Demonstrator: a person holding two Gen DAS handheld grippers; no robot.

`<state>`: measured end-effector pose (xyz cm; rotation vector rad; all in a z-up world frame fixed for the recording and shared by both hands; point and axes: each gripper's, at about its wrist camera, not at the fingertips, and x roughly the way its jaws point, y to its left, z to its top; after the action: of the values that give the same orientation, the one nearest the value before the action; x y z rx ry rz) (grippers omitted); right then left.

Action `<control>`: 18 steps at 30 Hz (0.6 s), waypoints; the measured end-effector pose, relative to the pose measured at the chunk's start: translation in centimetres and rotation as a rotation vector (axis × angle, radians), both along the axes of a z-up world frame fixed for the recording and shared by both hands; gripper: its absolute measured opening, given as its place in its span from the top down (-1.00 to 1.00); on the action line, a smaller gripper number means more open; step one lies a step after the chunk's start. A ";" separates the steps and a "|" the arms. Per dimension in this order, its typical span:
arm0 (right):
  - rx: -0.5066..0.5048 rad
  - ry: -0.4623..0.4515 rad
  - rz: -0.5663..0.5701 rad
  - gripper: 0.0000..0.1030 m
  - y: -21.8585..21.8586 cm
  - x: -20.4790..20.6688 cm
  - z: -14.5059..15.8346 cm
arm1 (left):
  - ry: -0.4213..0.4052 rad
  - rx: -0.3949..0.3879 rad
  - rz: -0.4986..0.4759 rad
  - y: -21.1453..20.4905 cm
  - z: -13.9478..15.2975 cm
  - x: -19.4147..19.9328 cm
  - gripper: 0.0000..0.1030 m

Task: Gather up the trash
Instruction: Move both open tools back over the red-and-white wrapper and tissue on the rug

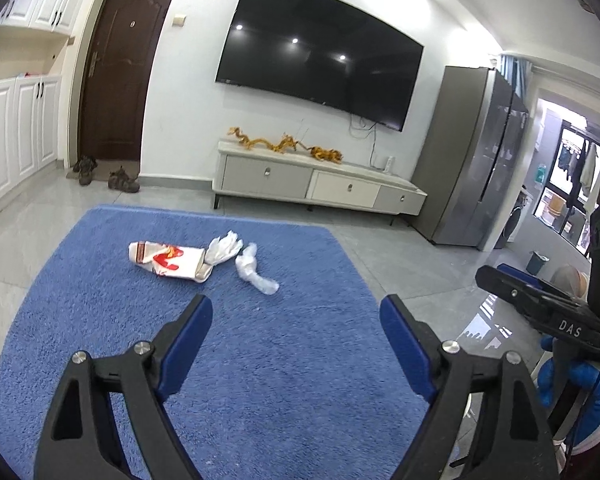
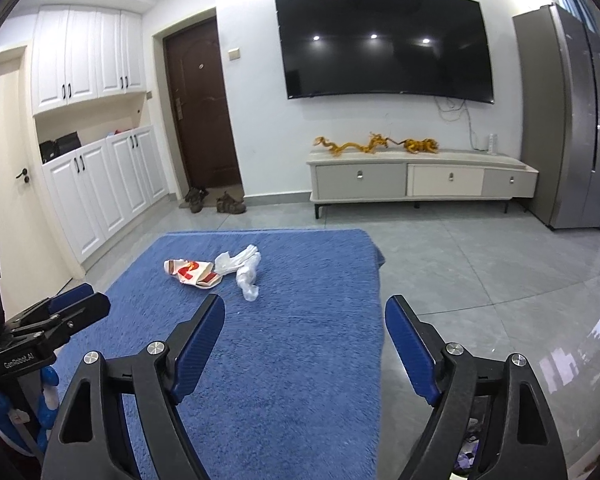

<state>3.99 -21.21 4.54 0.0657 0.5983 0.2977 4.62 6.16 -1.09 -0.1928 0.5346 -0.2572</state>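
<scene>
Flattened red-white wrapper, two crumpled white plastic bags, clustered on rug.

Both views bright and evenly lit. Source is overhead: three ceiling spots reflect as white dots in the dark TV screen, and one lamp shows at the top edge of the right wrist view. Glossy floor tiles carry window glare at lower right. Shadows soft and faint under the trash on the blue rug. Strong fisheye bending: the TV screen edges, door and cabinets curve; black vignette in the corners. Focus sharp at centre, slightly soft toward the rim.
</scene>
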 end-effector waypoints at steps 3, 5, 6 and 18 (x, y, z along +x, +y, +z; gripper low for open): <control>-0.002 0.017 0.021 -0.59 1.0 1.7 -0.6 | 0.045 -0.011 0.013 1.0 -1.3 1.7 -0.66; 0.000 0.029 0.035 -0.59 1.7 2.9 -1.2 | 0.088 -0.030 0.031 2.1 -2.4 2.9 -0.66; 0.002 0.035 0.042 -0.59 1.9 3.6 -1.5 | 0.106 -0.041 0.040 2.7 -2.9 3.6 -0.66; 0.030 0.166 0.220 -0.58 9.1 13.9 -8.6 | 0.368 -0.396 0.261 13.0 -10.1 14.3 -0.66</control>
<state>17.91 -12.06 -4.03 0.0532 0.7673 0.5180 18.95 19.18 -11.22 -0.6995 0.8126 -0.0681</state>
